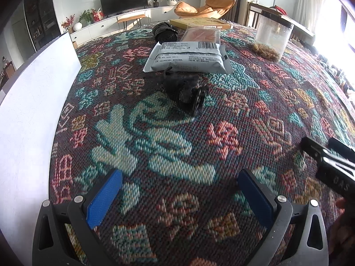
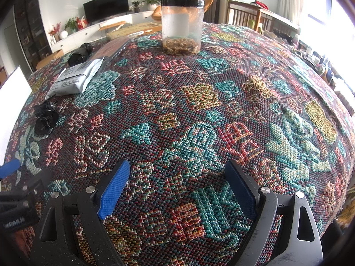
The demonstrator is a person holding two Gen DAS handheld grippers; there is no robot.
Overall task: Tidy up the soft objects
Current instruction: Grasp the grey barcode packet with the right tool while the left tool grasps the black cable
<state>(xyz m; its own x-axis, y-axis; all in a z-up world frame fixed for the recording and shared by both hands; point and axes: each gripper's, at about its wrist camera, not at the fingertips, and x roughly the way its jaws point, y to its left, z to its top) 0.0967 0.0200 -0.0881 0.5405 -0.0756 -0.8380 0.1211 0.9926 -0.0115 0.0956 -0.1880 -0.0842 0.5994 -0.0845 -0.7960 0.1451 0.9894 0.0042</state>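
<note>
On the patterned cloth ahead of my left gripper lies a small black bundle, crumpled and shiny, resting by itself a little beyond my fingertips. My left jaws stand wide apart with only bare cloth between the blue pads. Just behind the bundle, nearly touching it, sits a grey pouch with printed text and a barcode, lying flat. Behind that is a clear packet with something orange-red inside, and to its left a second black roll. A flat yellow box lies at the far edge. Off to the right stands a clear jar with a black lid, upright, with brownish bits at the bottom. A white board stands along the left side of the cloth.

My right gripper is also spread wide, with nothing between its pads, hovering over an empty stretch of cloth well apart from everything. From this side the jar is straight ahead and far off, the pouch is up to the left, and the bundle sits nearer, at the left edge. The left gripper's blue tip shows at the far left. In the left view, part of my right gripper enters from the right.
</note>
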